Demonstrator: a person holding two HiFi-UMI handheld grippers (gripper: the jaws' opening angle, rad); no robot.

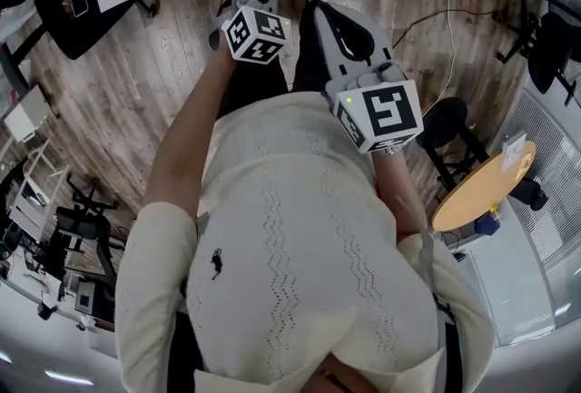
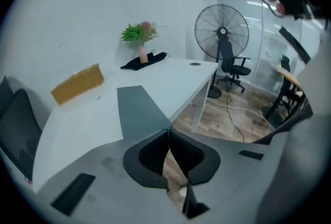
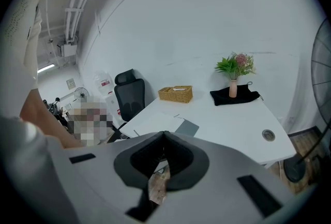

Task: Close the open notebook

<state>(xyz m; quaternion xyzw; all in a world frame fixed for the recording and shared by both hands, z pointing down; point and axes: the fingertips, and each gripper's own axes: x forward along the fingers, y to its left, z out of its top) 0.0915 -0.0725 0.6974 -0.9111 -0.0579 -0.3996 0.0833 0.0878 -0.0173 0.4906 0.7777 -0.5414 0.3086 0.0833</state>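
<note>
1. Grey-and-white flat notebook lies on the white curved table, near the table's front edge. Its grey panel shows plainly, and the right gripper view shows a pale sheet beside that panel.
2. Neither claw touches it. Both are held short of the table, over the brown wooden plank floor.
3. Left gripper: its jaws meet at the tips with nothing between them. It points down toward the table and is rolled to one side, so the tabletop slants across its view.
4. Right gripper: its jaws are likewise pressed together and empty. It is aimed at the table with a downward tilt.
5. In the head view both forearms reach forward from the person's cream knitted top, the left gripper further ahead than the right.
6. Further back on the table stand a woven wicker basket, a pink vase of green leaves and a black cloth.
7. A black pedestal fan stands beyond the table's end.
</note>
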